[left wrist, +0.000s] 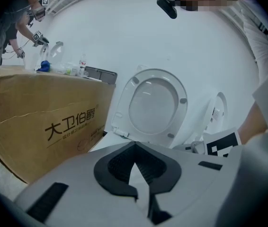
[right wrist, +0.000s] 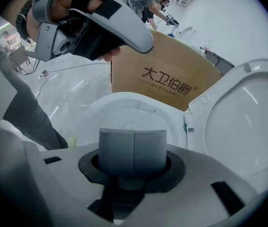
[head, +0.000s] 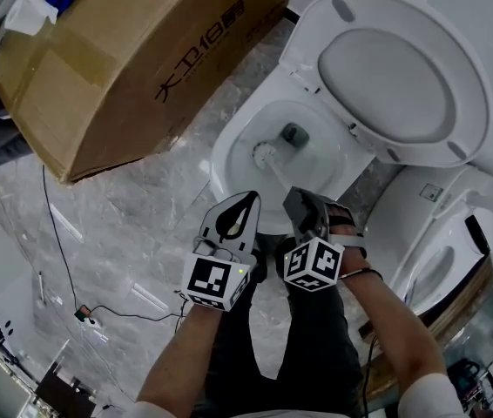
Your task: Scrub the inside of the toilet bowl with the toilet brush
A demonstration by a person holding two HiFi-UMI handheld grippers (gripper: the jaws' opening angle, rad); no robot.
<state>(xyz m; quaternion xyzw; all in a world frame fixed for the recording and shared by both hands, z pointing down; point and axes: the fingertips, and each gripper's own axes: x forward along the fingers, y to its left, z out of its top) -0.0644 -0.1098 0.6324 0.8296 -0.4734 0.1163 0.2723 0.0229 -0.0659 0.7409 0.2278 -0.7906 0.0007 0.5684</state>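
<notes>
The white toilet bowl [head: 229, 151] stands with its lid [head: 395, 77] raised. A toilet brush reaches into it: the white brush head [head: 266, 153] rests low in the bowl beside the drain, and its grey handle [head: 283, 179] rises toward me. My right gripper [head: 306, 205] is shut on that handle; in the right gripper view the grey handle [right wrist: 133, 150] fills the jaws above the bowl [right wrist: 124, 110]. My left gripper [head: 248, 203] hovers just left of it over the bowl's near rim, shut with nothing held [left wrist: 135, 148].
A large cardboard box [head: 133, 59] stands close at the bowl's left. A second white toilet [head: 438, 251] is at the right. A black cable [head: 55, 233] runs over the marble floor. Other people work in the background [left wrist: 11, 27].
</notes>
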